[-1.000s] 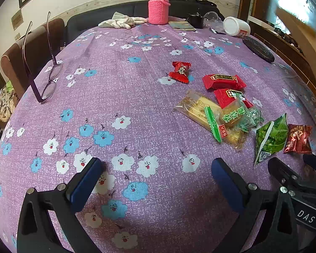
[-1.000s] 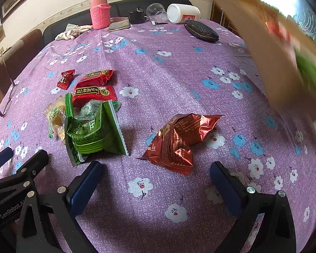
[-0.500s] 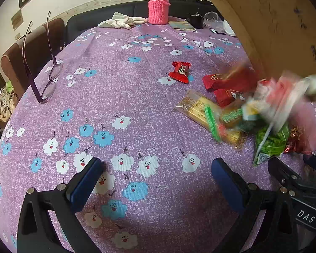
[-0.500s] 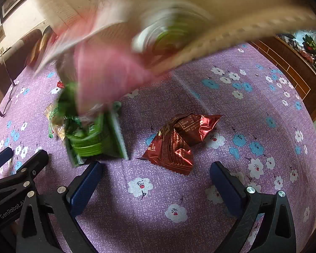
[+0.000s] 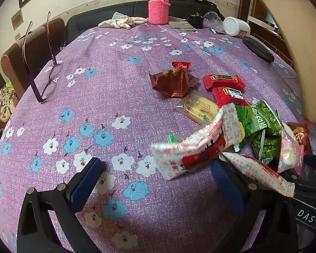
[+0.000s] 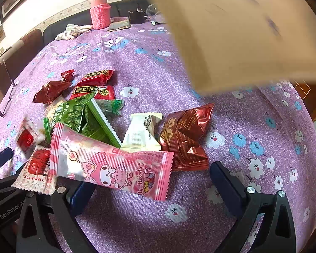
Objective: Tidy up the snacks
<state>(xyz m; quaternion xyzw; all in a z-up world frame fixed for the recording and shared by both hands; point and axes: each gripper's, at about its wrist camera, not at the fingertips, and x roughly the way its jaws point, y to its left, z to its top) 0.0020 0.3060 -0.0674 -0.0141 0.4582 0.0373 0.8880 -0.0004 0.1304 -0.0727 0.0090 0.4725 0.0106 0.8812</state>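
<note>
Several snack packets lie heaped on the purple flowered tablecloth (image 5: 115, 97). A pink My Melody packet (image 6: 113, 166) lies just in front of my right gripper (image 6: 151, 181), partly over its left finger. Beside it lie a dark red foil bag (image 6: 185, 139), a cream packet (image 6: 140, 136) and green packets (image 6: 82, 118). A white and red packet (image 5: 196, 147) lies in front of my left gripper (image 5: 155, 181), and another (image 5: 257, 172) rests on its right finger. Both grippers are open and empty, side by side near the table's front. A tan cardboard box (image 6: 242, 31) hangs tilted above.
Glasses (image 5: 46, 76) stand at the left. At the far edge are a pink knit-covered flask (image 5: 158, 8), a white cloth (image 5: 122, 22), a white jar (image 5: 236, 26) on its side and a black case (image 5: 258, 49). Brown chairs (image 5: 31, 48) stand left.
A cardboard box swept in overhead and tipped more snacks onto the pile. New pink, cream, white-red and dark red packets have landed around my fingers. Both grippers held still.
</note>
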